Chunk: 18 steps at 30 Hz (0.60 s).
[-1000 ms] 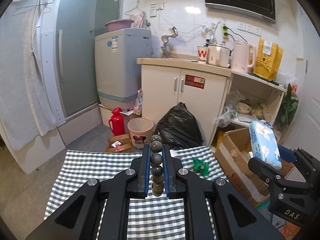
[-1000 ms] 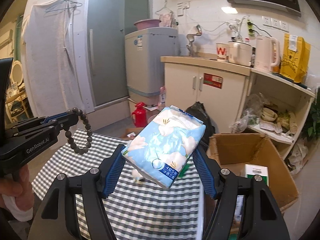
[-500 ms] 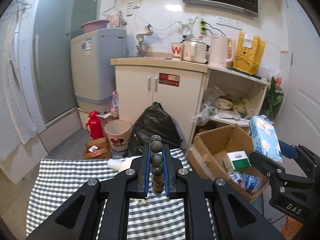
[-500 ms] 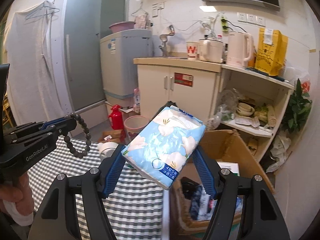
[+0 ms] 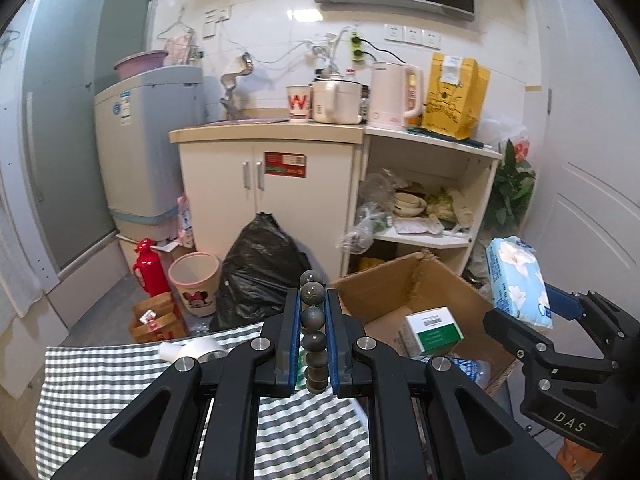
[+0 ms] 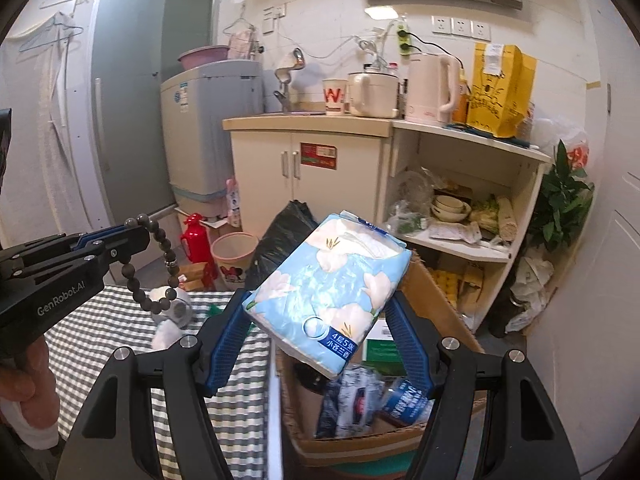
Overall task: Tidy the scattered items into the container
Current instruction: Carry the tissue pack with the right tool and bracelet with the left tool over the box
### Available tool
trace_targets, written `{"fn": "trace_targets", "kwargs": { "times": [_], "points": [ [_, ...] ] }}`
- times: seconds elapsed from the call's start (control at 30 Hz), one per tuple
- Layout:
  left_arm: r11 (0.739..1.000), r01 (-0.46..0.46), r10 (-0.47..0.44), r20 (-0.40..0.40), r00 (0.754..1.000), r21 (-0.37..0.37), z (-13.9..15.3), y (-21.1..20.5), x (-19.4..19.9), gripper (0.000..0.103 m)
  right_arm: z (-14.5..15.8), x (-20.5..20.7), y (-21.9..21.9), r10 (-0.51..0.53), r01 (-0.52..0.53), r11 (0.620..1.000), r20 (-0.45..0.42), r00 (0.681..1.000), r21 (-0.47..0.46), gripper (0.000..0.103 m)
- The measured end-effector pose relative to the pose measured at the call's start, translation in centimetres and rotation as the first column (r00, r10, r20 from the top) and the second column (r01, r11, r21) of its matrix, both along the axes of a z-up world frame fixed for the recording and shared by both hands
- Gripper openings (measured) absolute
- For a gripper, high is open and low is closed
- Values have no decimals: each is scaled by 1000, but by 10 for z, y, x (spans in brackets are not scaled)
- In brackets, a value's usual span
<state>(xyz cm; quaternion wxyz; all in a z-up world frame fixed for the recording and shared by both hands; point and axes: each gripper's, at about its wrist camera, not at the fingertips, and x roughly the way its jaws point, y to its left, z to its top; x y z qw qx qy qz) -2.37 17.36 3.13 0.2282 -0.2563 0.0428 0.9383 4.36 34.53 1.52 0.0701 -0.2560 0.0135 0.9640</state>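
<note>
Dark beads first: bead bracelet clamped between the blue pads of the left gripper, its loop edge-on in the left wrist view, long axis running along the fingers from 6 toward 12 o'clock. Seen side-on in the right wrist view, at 9 o'clock: same bracelet hanging as a loop below the left gripper's tips, over the checked tablecloth. On that cloth, just beyond the beads, a white roll of tape. Further right, a blue floral tissue pack squeezed between the fingers of the right gripper, tilted, long axis pointing from 7 up toward 1 o'clock, printed end lowest. Held above the open cardboard box at 5 o'clock, beside the table edge. Inside the box, a green-and-white carton and crumpled packets.
</note>
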Motion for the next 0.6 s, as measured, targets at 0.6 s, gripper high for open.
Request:
{"fn": "trace_targets", "kwargs": {
  "times": [0.6],
  "points": [
    [991,133,-133,55,990,-3,-16,78,-24,11,-9,-8,59,-107,107,994,51,993,1,68]
  ]
}}
